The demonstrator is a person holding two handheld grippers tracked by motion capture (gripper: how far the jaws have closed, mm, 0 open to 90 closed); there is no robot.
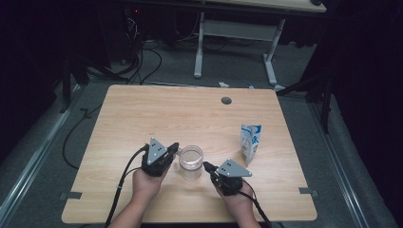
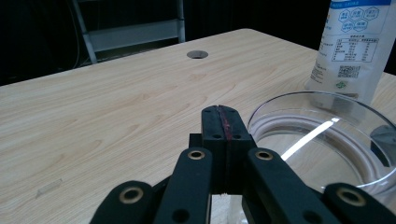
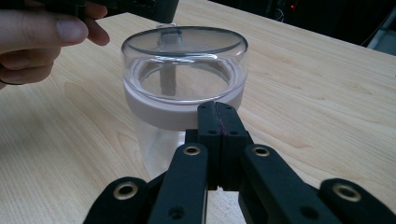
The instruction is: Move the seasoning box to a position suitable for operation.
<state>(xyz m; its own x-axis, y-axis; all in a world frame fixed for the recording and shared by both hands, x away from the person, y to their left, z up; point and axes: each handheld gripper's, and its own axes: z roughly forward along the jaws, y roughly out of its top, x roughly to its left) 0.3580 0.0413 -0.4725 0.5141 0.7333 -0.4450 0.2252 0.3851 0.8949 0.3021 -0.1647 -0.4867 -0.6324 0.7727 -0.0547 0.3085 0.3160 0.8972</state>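
High view shows the clear lidded glass jar (image 1: pixel 191 162) near the wooden table's (image 1: pixel 142 114) front edge, flanked by the left gripper (image 1: pixel 175 147) and right gripper (image 1: pixel 207 166), both closed and empty, so opening them looks like the next step.

- Light wooden table (image 1: pixel 142 114), pale grain, rounded corners, standing on grey carpeted floor (image 1: pixel 43 156).
- Round cable hole (image 1: pixel 226 100) near the far edge, a little right of the middle.
- Clear glass jar (image 1: pixel 190 162) with a see-through lid and a pale band below it, upright near the front edge, about the middle.
- White and blue milk carton (image 1: pixel 250 143) upright to the right of the jar, near it but apart.
- Small grey tabs (image 1: pixel 70 195) at the front side edges.
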